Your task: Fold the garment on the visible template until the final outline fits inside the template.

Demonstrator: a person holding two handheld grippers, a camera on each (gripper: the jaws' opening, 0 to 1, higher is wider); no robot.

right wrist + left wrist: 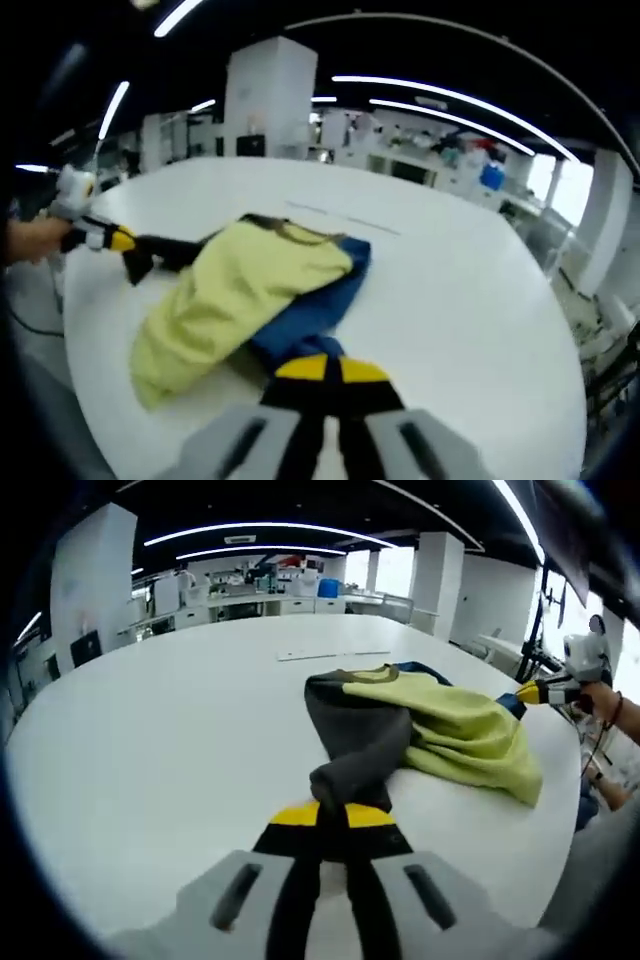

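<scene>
Yellow-green, grey and blue, the crumpled fabric garment [430, 725] lies stretched between our tools on the round white bench [150, 750]. Our left tool [345, 805] is pinched on its grey end, our right tool [325, 362] on the blue end; the long axis runs tool to tool.

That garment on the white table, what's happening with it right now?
A person is working it with two handheld grippers. The left gripper is shut on the garment's dark gray part, and the right gripper is shut on its blue part. The yellow-green body lies bunched and unfolded on the table between them. Thin lines are marked on the table beyond it.
</scene>
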